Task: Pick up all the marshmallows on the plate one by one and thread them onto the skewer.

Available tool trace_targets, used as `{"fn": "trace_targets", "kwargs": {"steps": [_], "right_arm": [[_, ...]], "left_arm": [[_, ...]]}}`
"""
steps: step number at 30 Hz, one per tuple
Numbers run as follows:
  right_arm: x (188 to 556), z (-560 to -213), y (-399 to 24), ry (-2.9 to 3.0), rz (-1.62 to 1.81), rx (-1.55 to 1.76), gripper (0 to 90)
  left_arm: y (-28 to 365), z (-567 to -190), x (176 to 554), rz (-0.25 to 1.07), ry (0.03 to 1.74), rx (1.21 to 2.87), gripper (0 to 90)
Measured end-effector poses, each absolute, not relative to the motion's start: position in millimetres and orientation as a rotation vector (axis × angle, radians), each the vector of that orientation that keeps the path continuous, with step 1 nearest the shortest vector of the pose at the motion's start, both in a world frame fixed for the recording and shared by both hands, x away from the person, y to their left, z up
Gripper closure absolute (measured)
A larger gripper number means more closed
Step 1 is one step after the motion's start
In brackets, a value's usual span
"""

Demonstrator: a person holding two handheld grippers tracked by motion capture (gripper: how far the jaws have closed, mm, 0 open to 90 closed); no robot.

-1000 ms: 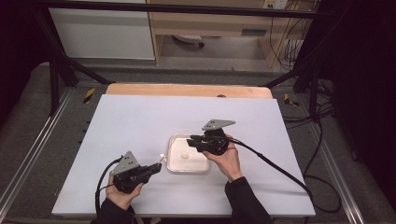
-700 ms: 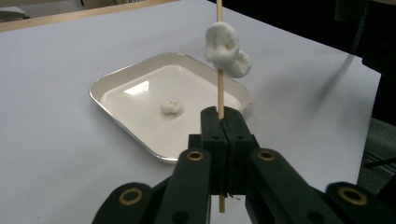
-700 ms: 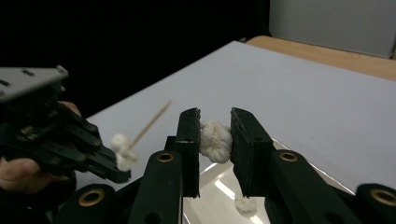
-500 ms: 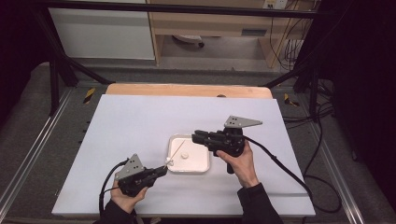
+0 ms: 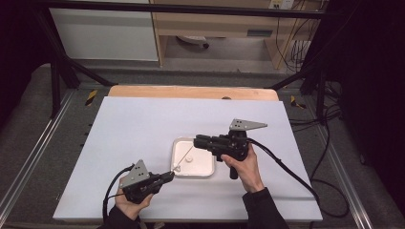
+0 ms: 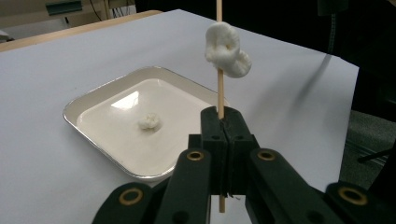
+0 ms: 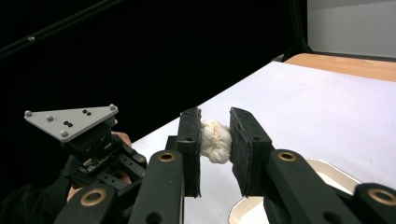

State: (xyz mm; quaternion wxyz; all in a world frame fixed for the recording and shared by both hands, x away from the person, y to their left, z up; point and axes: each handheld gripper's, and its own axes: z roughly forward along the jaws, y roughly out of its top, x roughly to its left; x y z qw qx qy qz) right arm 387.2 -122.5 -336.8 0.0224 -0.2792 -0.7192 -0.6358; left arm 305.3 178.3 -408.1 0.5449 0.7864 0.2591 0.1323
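My left gripper (image 6: pixel 225 116) is shut on a thin wooden skewer (image 6: pixel 220 91) that stands up from its jaws. A white marshmallow (image 6: pixel 227 50) is speared on the skewer. From the high view the left gripper (image 5: pixel 166 177) sits at the tray's near left corner, and the skewer (image 5: pixel 184 158) slants over the tray. The square white tray (image 5: pixel 203 168) holds one small marshmallow piece (image 6: pixel 149 121). My right gripper (image 7: pixel 215 116) is shut on another white marshmallow (image 7: pixel 215 140), held above the tray's right side (image 5: pixel 197 141).
The tray (image 6: pixel 70 112) lies near the middle of a white table top (image 5: pixel 143 124) with a wooden strip (image 5: pixel 191 92) along the far edge. Black cables (image 5: pixel 286 171) trail from the right gripper across the table. Metal frame rails flank the table.
The right gripper rose off the tray and shifted right with the marshmallow between its jaws, then stayed still. The left gripper with the skewer barely moved.
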Motion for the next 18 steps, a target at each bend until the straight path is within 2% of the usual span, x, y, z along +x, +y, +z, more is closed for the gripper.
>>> {"fn": "trace_targets", "kwargs": {"steps": [18], "right_arm": [[385.3, -342.5, -118.5, -2.240, -1.915, -0.801, 78.3]], "left_arm": [[174.8, -409.1, 303.5, 0.336, 0.587, 1.915, 88.8]]}}
